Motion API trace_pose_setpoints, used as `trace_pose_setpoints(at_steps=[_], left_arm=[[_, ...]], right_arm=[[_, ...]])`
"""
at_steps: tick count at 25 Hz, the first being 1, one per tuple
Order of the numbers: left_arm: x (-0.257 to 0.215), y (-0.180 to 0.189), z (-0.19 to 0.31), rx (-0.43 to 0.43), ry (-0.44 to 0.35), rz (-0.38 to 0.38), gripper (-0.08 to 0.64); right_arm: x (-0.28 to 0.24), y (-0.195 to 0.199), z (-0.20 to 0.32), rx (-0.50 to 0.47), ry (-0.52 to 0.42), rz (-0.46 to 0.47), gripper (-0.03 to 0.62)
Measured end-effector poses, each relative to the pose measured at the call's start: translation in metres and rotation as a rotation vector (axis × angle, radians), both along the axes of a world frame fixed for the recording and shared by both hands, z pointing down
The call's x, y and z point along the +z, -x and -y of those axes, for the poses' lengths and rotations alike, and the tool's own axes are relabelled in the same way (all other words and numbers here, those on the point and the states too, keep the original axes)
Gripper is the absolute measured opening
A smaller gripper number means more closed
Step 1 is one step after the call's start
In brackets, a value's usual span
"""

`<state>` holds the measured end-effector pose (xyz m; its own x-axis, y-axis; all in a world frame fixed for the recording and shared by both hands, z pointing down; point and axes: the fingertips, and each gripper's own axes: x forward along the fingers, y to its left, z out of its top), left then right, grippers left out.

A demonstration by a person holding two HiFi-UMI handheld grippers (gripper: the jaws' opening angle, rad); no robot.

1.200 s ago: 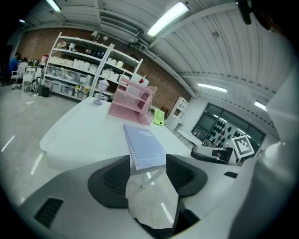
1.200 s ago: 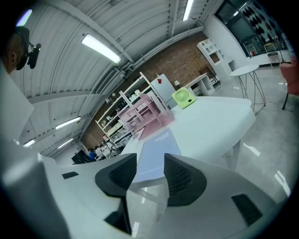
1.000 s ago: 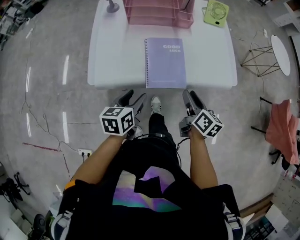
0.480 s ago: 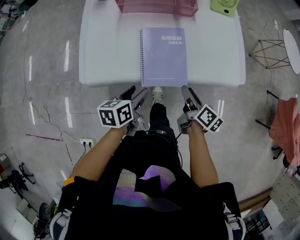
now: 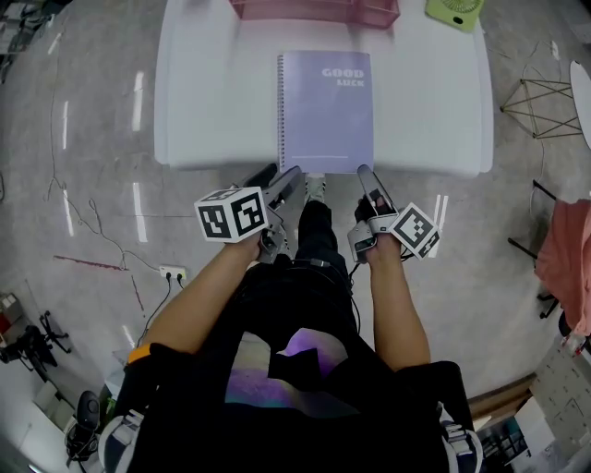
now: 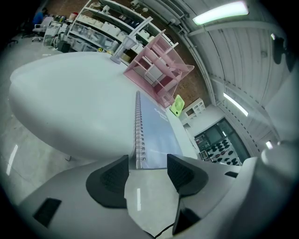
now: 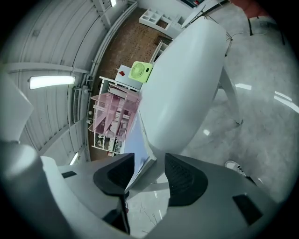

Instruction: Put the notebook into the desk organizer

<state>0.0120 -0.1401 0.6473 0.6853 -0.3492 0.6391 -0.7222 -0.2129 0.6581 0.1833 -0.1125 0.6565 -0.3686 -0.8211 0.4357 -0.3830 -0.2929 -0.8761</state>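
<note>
Glossy grey floor (image 5: 83, 185) all round, a white counter (image 5: 212, 92) up front, and the lilac notebook (image 5: 328, 111) lies flat just ahead of both tools, near edge at the counter's lip, the pink desk organizer (image 5: 314, 9) beyond it. The left tool (image 5: 277, 180) has its jaws apart and empty, lined up on the spiral end, while the right tool (image 5: 372, 189) is opening its jaws, the free corner in line between them but untouched. It looks light yet floppy, so pinch that near edge by the stiffer spine, or it'll likely sag and fan open.
</note>
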Motion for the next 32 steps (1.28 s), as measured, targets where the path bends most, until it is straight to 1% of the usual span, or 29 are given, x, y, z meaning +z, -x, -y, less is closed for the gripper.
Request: trace_pose_setpoints(at_steps=[6, 7, 9, 11, 12, 13, 15, 17, 19, 21, 23, 28, 32], left_arm=[[0.002, -0.010, 0.002, 0.004, 0.008, 0.002, 0.244], [0.003, -0.010, 0.003, -0.003, 0.012, 0.005, 0.244], [0.004, -0.008, 0.005, -0.021, 0.024, 0.018, 0.244], [0.005, -0.007, 0.008, -0.043, 0.034, 0.035, 0.235], [0.006, -0.006, 0.009, -0.054, 0.040, 0.047, 0.203], [0.007, -0.006, 0.010, -0.061, 0.046, 0.061, 0.137], [0.008, -0.004, 0.010, -0.063, 0.050, 0.090, 0.128], [0.007, -0.003, 0.009, -0.060, 0.042, 0.119, 0.113], [0.004, -0.001, 0.008, -0.062, 0.021, 0.142, 0.087], [-0.003, -0.001, 0.006, -0.060, -0.013, 0.148, 0.068], [-0.011, -0.001, 0.005, -0.053, -0.048, 0.155, 0.060], [-0.031, 0.001, 0.008, -0.048, -0.130, 0.157, 0.052], [-0.059, 0.003, 0.008, -0.046, -0.208, 0.155, 0.051]], right_arm=[[0.002, 0.002, 0.005, 0.027, 0.040, 0.046, 0.205], [0.002, 0.003, 0.006, 0.029, 0.051, 0.056, 0.186], [0.001, 0.004, 0.007, 0.029, 0.065, 0.066, 0.119], [-0.002, 0.005, 0.009, 0.030, 0.074, 0.066, 0.094], [-0.004, 0.005, 0.009, 0.032, 0.077, 0.066, 0.083], [-0.005, 0.005, 0.009, 0.032, 0.079, 0.065, 0.075], [-0.011, 0.007, 0.010, 0.020, 0.071, 0.049, 0.060], [-0.020, 0.008, 0.012, -0.009, 0.049, -0.004, 0.049], [-0.029, 0.011, 0.013, -0.048, 0.021, -0.089, 0.044], [-0.038, 0.016, 0.013, -0.078, -0.006, -0.171, 0.043], [-0.045, 0.020, 0.012, -0.097, -0.026, -0.231, 0.041], [-0.067, 0.031, 0.011, -0.132, -0.086, -0.340, 0.040], [-0.093, 0.040, 0.009, -0.152, -0.140, -0.386, 0.040]])
